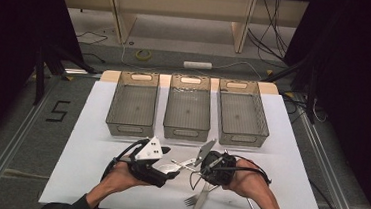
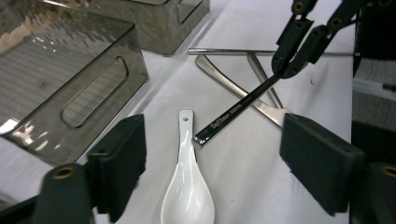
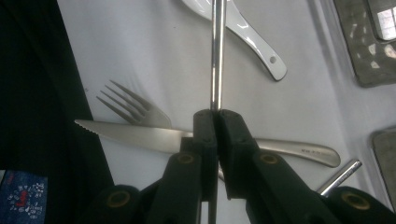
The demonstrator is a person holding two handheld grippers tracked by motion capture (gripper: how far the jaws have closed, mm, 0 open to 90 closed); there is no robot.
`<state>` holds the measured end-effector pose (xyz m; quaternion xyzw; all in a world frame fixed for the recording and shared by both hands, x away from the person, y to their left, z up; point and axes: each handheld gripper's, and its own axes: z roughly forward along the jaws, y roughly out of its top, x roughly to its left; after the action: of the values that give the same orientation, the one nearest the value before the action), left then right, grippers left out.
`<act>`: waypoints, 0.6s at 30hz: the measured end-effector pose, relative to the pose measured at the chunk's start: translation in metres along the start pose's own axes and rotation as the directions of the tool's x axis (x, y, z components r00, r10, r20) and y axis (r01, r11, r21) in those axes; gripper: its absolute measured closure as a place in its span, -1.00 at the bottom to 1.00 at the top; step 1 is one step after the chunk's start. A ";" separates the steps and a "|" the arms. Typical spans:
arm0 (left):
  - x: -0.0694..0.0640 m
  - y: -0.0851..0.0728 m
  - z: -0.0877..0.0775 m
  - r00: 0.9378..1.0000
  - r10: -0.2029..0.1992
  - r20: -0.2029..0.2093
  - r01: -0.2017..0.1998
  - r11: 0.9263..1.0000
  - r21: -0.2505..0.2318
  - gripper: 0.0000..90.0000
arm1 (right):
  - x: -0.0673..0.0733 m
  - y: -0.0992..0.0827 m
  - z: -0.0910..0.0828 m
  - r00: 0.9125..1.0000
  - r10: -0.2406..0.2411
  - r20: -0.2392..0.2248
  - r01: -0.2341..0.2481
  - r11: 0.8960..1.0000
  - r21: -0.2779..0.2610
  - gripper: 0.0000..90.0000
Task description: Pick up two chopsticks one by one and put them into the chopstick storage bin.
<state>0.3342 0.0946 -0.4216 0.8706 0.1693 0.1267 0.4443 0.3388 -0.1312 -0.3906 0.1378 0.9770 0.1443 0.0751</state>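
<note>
The right gripper [image 3: 215,122] has its two black jaws pressed together on a thin metal chopstick [image 3: 217,56], which runs straight up from the jaw tips toward the top edge. Beyond it, a white spoon [image 3: 250,35] lies slanted on the white desk [image 3: 154,56], its handle end with a small hole pointing down to the right. Behind the jaws a knife [image 3: 135,134] lies crosswise, serrated blade to the left. A fork [image 3: 133,110] lies just above the blade, tines pointing up-left. Another metal rod end [image 3: 339,176] shows at lower right.

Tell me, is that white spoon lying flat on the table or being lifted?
Lying flat. The white spoon rests bowl-up on the table, between the open left gripper jaws, which touch nothing.
</note>
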 end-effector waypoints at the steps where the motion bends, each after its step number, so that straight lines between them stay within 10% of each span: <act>1: -0.001 0.000 0.001 1.000 0.019 0.007 -0.019 1.000 0.004 -0.29 | 0.002 0.001 0.001 1.000 -0.005 -0.005 0.005 1.000 0.003 0.92; 18: -0.014 0.001 0.012 0.983 0.167 0.072 -0.174 0.979 0.108 0.23 | 0.013 0.007 0.008 0.995 -0.093 -0.042 0.095 0.995 0.032 0.92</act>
<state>0.3260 0.0794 -0.4287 0.9093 0.0872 0.1273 0.3864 0.3301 -0.1189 -0.3969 0.0900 0.9860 0.1267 0.0598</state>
